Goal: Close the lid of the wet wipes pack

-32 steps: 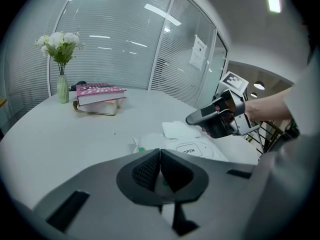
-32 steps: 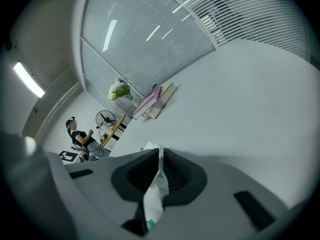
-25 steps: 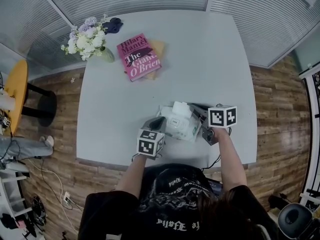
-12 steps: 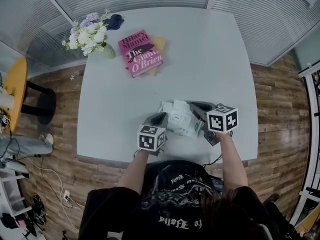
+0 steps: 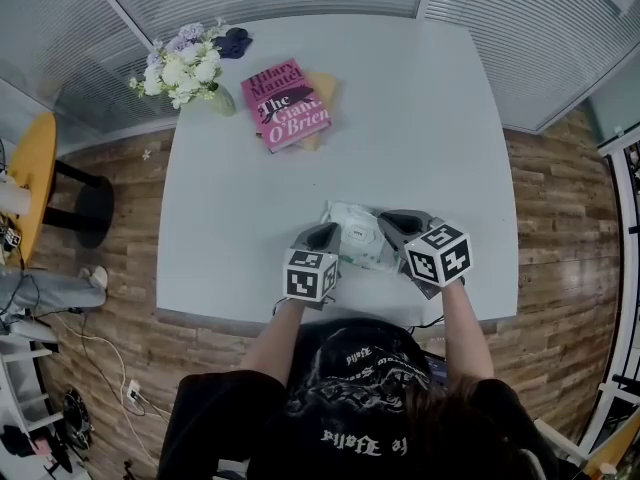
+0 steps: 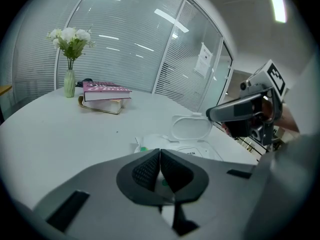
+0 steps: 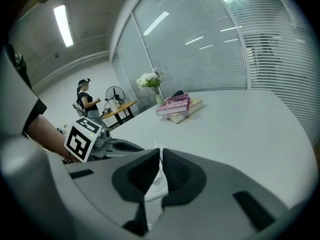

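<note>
The white wet wipes pack (image 5: 352,240) lies near the front edge of the table, between my two grippers. Its oval lid (image 6: 191,128) stands raised above the pack's top (image 6: 196,153). My left gripper (image 5: 322,236) is at the pack's left end, its pads (image 6: 150,166) shut together with a bit of the wrapper showing between them. My right gripper (image 5: 392,224) is at the right, its tip (image 6: 214,115) at the lid's upper corner. Its jaws have just been opening a little, and a thin white edge of the lid (image 7: 156,184) is still pinched between the pads.
A pink book (image 5: 290,103) lies on a yellowish one at the table's far left, beside a vase of white flowers (image 5: 190,73) and a dark object (image 5: 232,40). The table's front edge (image 5: 250,313) is close. An orange side table (image 5: 30,183) stands left.
My right gripper has rolled and drawn nearer the left one, and the white lid now shows lower over the pack. The left gripper has stayed where it was.
</note>
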Motion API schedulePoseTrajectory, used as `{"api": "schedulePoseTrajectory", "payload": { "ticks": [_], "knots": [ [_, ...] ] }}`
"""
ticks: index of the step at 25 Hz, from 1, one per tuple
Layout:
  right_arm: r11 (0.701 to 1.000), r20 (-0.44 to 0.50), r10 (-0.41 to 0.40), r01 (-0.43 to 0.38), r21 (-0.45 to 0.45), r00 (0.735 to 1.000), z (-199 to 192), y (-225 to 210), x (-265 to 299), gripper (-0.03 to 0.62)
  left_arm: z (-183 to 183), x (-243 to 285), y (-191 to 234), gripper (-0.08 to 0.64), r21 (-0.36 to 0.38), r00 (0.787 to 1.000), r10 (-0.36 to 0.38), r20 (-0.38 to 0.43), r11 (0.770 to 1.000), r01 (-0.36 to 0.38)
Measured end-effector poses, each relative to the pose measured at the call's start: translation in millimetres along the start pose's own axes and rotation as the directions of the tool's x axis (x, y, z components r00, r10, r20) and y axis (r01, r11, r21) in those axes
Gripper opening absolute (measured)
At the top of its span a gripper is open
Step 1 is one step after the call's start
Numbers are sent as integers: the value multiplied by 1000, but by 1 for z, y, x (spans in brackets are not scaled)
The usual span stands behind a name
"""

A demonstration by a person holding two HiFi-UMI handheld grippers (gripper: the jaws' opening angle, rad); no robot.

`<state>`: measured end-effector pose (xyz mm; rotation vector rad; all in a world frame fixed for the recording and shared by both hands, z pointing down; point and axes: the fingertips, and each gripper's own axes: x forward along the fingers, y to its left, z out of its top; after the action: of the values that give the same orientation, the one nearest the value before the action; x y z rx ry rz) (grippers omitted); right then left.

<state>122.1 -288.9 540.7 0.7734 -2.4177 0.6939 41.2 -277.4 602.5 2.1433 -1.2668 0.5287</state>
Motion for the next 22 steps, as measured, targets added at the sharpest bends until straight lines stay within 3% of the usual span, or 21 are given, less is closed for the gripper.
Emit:
{"api": "schedulePoseTrajectory", "payload": {
  "ticks": [22],
  "knots": [
    [998,-92,1,-6,-58,996,-43,34,6,41,0,-2,-1,8,13,1000,11,14,1000,-11]
  ]
}}
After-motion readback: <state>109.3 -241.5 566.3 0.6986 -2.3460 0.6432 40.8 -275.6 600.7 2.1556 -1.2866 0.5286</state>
